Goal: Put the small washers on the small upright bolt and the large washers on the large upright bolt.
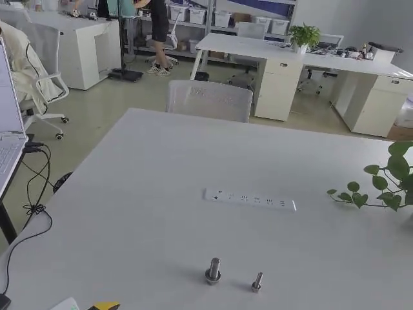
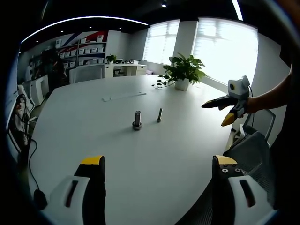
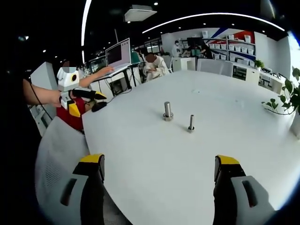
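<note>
Two steel bolts stand upright on the white table (image 1: 161, 194): a large bolt (image 1: 213, 271) on a wide base and, to its right, a thin small bolt (image 1: 257, 282). In the left gripper view the large bolt (image 2: 137, 120) and small bolt (image 2: 159, 115) stand far ahead of my left gripper (image 2: 158, 161), which is open with nothing in it. My right gripper (image 3: 159, 160) is also open and holds nothing, with the large bolt (image 3: 167, 111) and small bolt (image 3: 191, 123) well ahead of it. Both grippers hover off the table's near edge.
A white power strip (image 1: 250, 199) lies beyond the bolts. A leafy plant (image 1: 387, 184) sits at the table's right side and a mesh chair (image 1: 210, 100) at its far edge. A laptop (image 3: 117, 54) stands on a desk to the left.
</note>
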